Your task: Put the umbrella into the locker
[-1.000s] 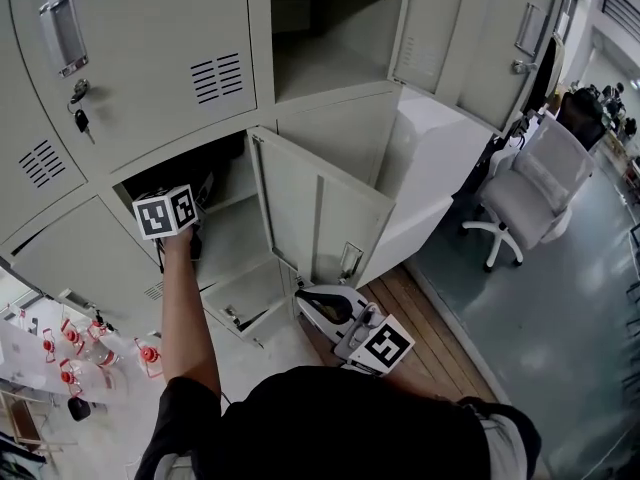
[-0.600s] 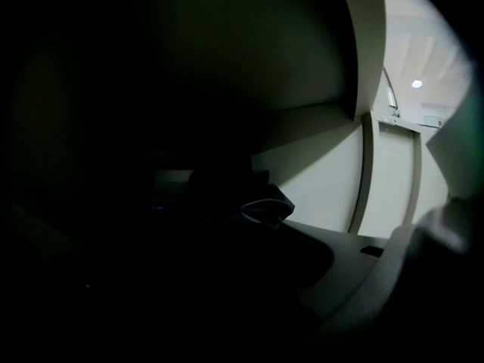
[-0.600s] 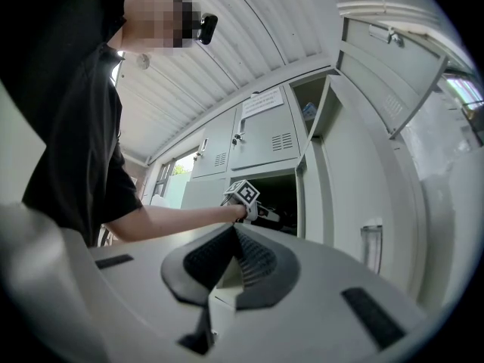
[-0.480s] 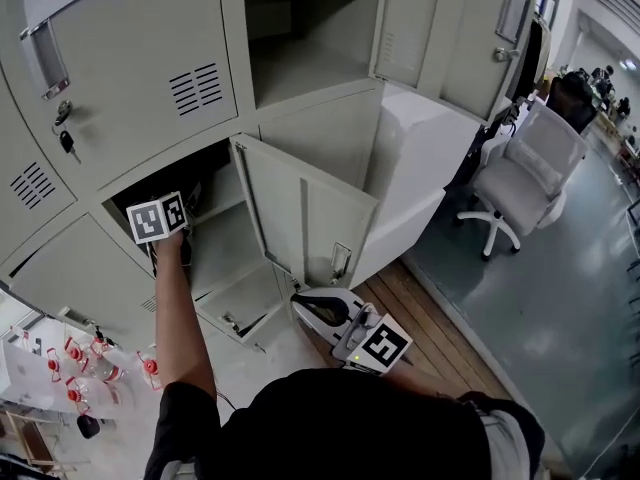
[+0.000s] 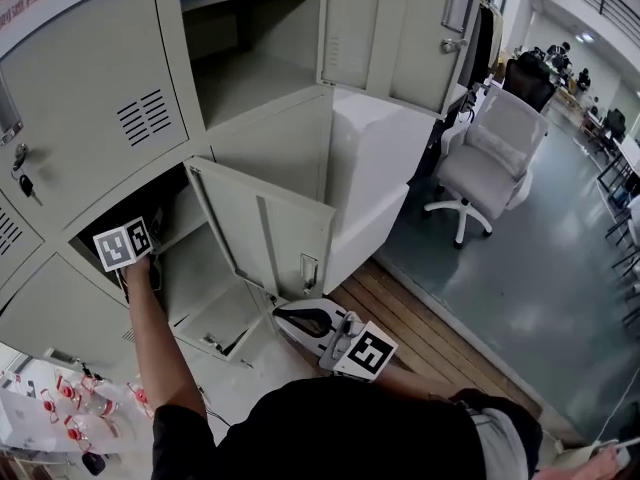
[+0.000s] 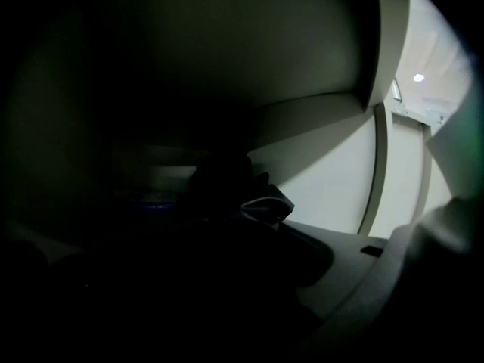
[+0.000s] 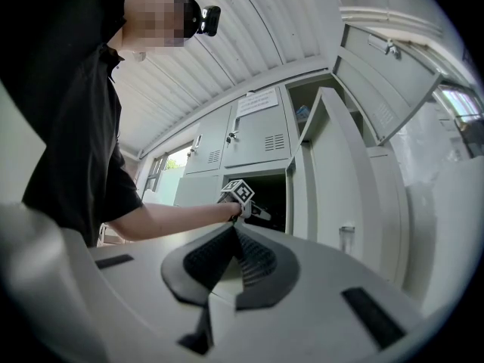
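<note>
My left gripper reaches into the dark open locker compartment [image 5: 195, 253]. Only its marker cube [image 5: 122, 243] and my forearm show in the head view. In the left gripper view a dark folded umbrella [image 6: 261, 205] runs between the widely spaced jaws onto the compartment floor, and it looks gripped, though the dimness hides the pads. The right gripper view shows the left gripper [image 7: 259, 212] at the compartment mouth. My right gripper [image 5: 287, 316] hangs low near the floor, shut with its pads touching and nothing in it.
The compartment's door [image 5: 265, 233] stands open to the right of my left arm. Above is another open compartment [image 5: 250, 78]. A key [image 5: 22, 183] hangs in a shut door at left. An office chair [image 5: 490, 148] stands at right, and red-and-white small items [image 5: 70, 418] lie at lower left.
The head view has swung, sliding the lockers left and down in the picture. My left hand sits slightly lower at the compartment mouth. The right gripper keeps its place.
</note>
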The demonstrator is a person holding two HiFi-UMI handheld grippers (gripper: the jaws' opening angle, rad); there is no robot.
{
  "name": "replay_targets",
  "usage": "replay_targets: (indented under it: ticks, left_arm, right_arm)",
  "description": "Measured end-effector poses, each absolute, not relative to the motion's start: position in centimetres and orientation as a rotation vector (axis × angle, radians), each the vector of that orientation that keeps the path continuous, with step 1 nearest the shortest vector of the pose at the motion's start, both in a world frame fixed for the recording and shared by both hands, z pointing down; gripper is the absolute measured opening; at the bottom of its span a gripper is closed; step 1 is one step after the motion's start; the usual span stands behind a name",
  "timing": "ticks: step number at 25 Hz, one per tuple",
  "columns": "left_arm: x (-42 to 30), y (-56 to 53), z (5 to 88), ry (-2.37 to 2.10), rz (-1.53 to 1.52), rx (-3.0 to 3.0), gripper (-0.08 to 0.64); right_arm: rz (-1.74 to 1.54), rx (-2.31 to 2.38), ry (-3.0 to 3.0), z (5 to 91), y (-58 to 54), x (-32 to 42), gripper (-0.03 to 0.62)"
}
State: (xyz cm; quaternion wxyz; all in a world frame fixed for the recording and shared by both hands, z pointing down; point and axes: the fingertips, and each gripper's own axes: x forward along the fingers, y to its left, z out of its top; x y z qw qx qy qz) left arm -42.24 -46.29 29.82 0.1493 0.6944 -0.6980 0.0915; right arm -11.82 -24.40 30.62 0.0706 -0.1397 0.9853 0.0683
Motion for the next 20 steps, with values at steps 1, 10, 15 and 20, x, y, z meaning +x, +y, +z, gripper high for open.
replay_targets:
  ticks: [1,10,15,20]
  left_arm:
    - [-42.3,-46.3,29.8,-2.008,0.273,1.992,0.230]
    - [-41.8,-46.8,30.5,-1.972,0.373,1.949,0.230]
    - [-42.1,-46.8,31.0,-1.955,0.408,1.931,0.232]
    - [-42.0,-47.1,31.2,-1.938,0.458,1.902,0.236]
  right_arm:
    - [0.205,-0.419,2.963,30.5,-24.4,-11.9,0.011]
    - [0.192,-0.413,2.948,30.1,-24.3,-11.6,0.012]
    - [0.194,-0.396,2.956,30.6,-24.4,-11.9,0.011]
    - [0.190,-0.388,2.959,30.7,-24.6,-11.7,0.012]
